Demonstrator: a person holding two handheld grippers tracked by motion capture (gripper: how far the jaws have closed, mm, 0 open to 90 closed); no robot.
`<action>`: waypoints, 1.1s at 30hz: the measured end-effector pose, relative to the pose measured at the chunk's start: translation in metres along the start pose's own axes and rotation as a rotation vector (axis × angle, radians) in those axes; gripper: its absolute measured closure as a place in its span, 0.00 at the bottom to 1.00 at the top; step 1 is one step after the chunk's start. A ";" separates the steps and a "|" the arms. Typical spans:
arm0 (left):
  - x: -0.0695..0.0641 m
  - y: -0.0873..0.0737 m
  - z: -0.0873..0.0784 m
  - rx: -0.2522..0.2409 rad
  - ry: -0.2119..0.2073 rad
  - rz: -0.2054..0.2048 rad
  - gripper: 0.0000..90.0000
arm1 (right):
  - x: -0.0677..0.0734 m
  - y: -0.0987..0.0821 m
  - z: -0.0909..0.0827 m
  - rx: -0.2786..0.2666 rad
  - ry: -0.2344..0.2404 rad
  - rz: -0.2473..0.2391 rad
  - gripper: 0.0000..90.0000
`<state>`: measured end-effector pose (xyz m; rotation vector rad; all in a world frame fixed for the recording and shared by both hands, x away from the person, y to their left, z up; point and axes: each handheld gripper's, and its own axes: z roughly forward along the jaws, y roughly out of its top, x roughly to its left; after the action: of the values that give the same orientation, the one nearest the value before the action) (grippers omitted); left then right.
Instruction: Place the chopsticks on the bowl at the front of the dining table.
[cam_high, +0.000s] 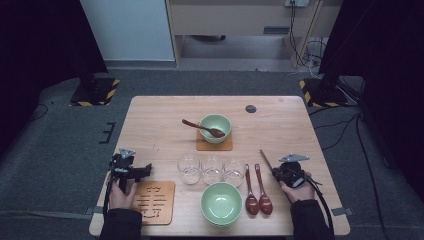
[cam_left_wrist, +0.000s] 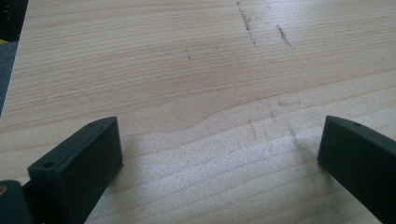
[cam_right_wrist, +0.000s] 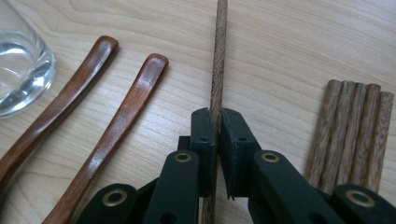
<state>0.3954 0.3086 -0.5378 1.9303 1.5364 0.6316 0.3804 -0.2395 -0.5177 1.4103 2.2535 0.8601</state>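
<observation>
A person sits at a pale wooden worktop (cam_high: 150, 120) with a pair of tongs in each hand. The right tongs (cam_right_wrist: 217, 116) are closed on a single dark wooden chopstick (cam_right_wrist: 217, 56), which runs straight between the two black jaws and on past them, away from the hand. In the high view this chopstick (cam_high: 266, 160) slants up and to the left from the right tongs (cam_high: 276, 172), near the worktop's right side. Just to the right of the jaws lies a bundle of chopsticks (cam_right_wrist: 357, 130), flat on the wood. To the left lie two brown spoons (cam_right_wrist: 93, 121) side by side, and beyond them a clear glass (cam_right_wrist: 18, 70) at the picture's edge.

The left tongs (cam_left_wrist: 219, 144) stand wide open over bare wood with nothing between the jaws, close to the worktop's left edge. In the high view the left tongs (cam_high: 131, 170) sit just above a carved wooden coaster (cam_high: 155, 202).

Along the front lie a green bowl (cam_high: 221, 202), three glasses (cam_high: 212, 170) in a row, and farther back a second green bowl with a spoon (cam_high: 215, 127) on a coaster. Open wood remains along the left, back and right margins.
</observation>
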 end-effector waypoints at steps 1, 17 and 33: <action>0.000 0.000 0.000 0.000 0.000 0.000 0.00 | 0.000 0.000 0.001 0.003 -0.002 -0.003 0.94; 0.000 0.000 0.000 0.000 0.000 0.000 0.00 | 0.004 -0.007 -0.001 0.010 -0.014 -0.029 0.90; 0.000 0.000 0.000 0.000 0.000 0.000 0.00 | 0.003 -0.005 -0.007 -0.018 0.010 0.004 0.94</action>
<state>0.3955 0.3085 -0.5378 1.9300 1.5364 0.6316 0.3714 -0.2407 -0.5158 1.4060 2.2453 0.8879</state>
